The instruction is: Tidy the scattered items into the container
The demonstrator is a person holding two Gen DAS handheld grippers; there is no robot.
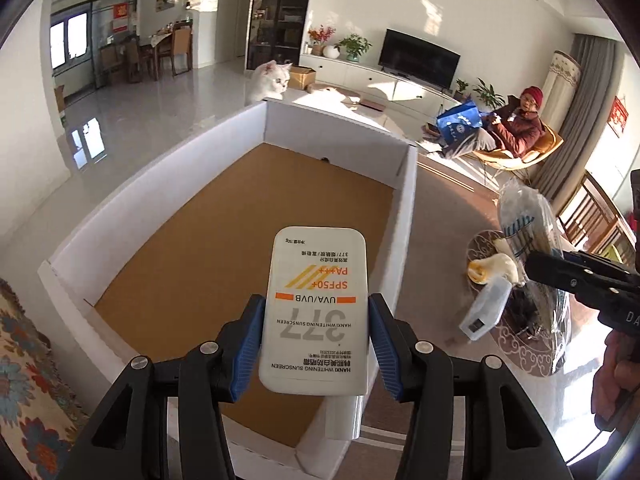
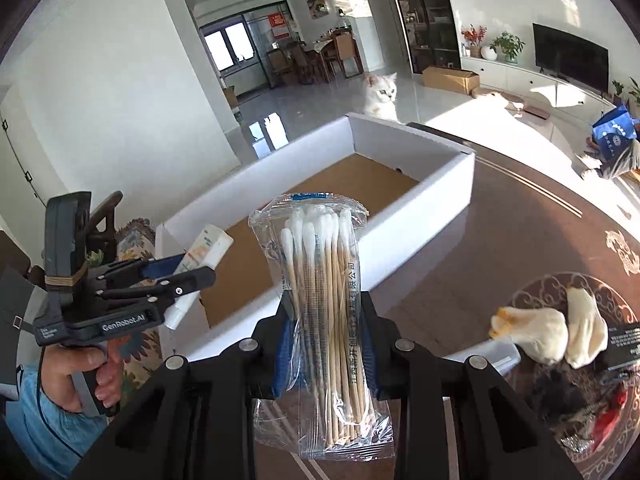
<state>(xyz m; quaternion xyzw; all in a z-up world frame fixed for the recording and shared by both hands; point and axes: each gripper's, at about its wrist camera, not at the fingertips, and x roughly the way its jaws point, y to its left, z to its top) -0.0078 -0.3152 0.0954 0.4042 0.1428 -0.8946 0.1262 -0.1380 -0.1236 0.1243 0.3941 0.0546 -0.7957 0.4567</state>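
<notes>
My left gripper (image 1: 316, 344) is shut on a white sunscreen tube (image 1: 316, 304) with orange print, held above the near part of a white cardboard box (image 1: 336, 124) with a brown floor. The same tube (image 2: 200, 260) and left gripper (image 2: 176, 276) show at the left in the right wrist view, over the box's (image 2: 424, 200) near corner. My right gripper (image 2: 328, 340) is shut on a clear bag of cotton swabs (image 2: 324, 312), held upright in front of the box. That bag (image 1: 528, 248) and the right gripper (image 1: 560, 276) show at the right in the left wrist view.
On the dark patterned table (image 2: 520, 240) to the right lie cream-coloured pouches (image 2: 552, 332), a clear plastic case (image 1: 484, 308) and dark and red small items (image 2: 600, 412). A white cat (image 2: 382, 94) sits behind the box. A person (image 1: 516, 124) sits in a chair far right.
</notes>
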